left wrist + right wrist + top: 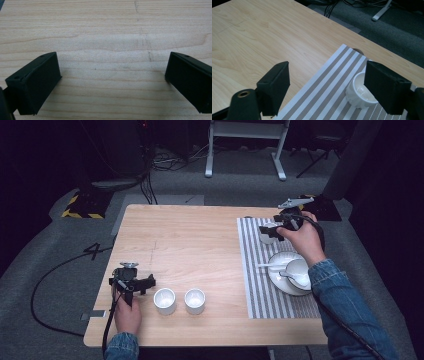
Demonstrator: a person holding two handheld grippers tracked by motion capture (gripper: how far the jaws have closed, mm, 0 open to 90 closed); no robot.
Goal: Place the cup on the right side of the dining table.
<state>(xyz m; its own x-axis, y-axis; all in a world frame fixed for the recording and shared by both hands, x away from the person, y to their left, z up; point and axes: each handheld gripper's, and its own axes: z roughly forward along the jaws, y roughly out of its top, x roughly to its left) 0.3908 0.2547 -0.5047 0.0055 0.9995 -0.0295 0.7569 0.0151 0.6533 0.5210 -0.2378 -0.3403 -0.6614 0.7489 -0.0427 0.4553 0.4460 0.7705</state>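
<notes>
High view: right gripper is held over the far end of the striped mat, at approx. 1 o'clock on the desk. Jaws are spread wide apart – nothing clamped. In the right gripper view a small white cup is seen on the mat just beside the right-hand jaw, partly hidden by it. Nearer, a plate w/ bowl and spoon is set on the mat. Left gripper is held low at approx. 7 o'clock, jaws apart over bare wood – two white cups stand just to its right.
</notes>
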